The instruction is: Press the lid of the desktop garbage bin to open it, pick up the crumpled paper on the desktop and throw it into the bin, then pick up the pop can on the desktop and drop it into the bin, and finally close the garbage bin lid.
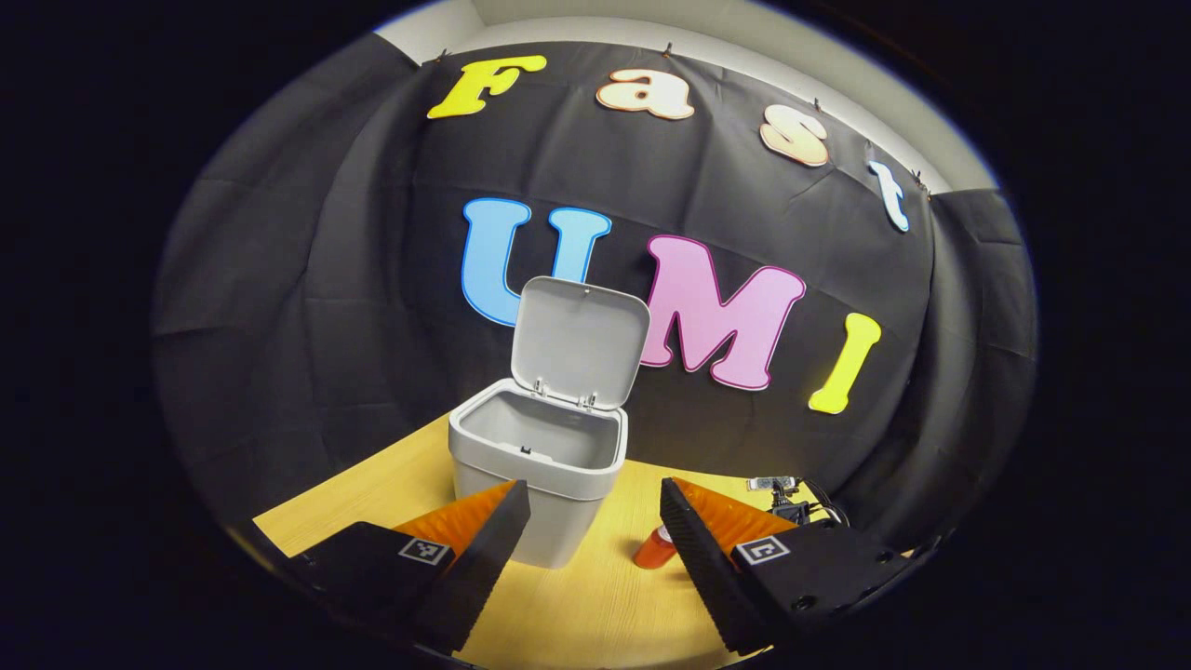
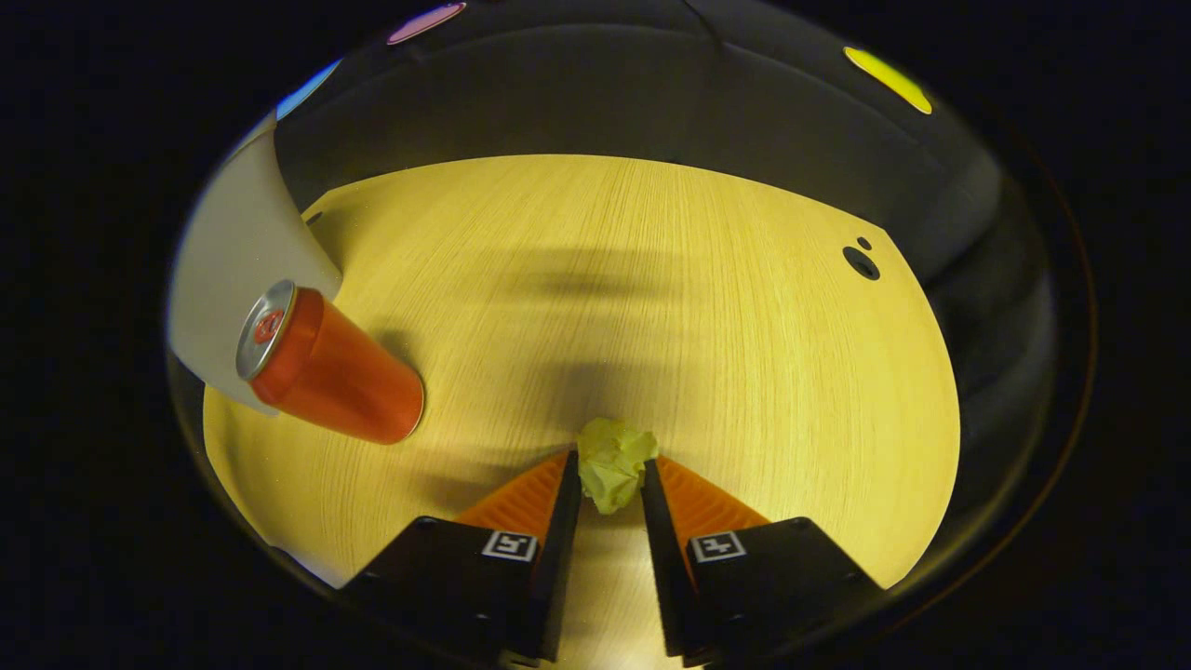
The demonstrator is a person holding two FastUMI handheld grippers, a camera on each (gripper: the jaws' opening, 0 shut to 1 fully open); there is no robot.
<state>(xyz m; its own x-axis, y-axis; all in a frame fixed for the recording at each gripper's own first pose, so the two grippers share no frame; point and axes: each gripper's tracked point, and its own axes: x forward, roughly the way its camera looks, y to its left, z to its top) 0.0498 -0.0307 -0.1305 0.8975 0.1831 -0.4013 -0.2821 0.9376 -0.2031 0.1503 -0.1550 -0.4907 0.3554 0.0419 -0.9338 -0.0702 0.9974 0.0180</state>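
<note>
A: Where's the crumpled paper (image 2: 611, 475)?

B: On the counter (image 2: 707, 307), low in the right gripper view, sitting between the fingertips of the right hand-held gripper (image 2: 610, 486). The fingers stand close on either side of the wad, and both seem to touch it, though I can't say the grip is firm.

A: And the bin?

B: The desktop garbage bin (image 1: 544, 465) stands with its lid (image 1: 579, 340) upright, mouth open. The pop can (image 2: 327, 367) stands just beside it, to the left of the paper.

A: The left hand-held gripper (image 1: 594, 529)?

B: Fingers apart, holding nothing, facing the bin.

A: So how to do it well?

B: I'd squeeze until the paper gives, lift straight, pass clear of the can, and let go over the mouth.
</note>
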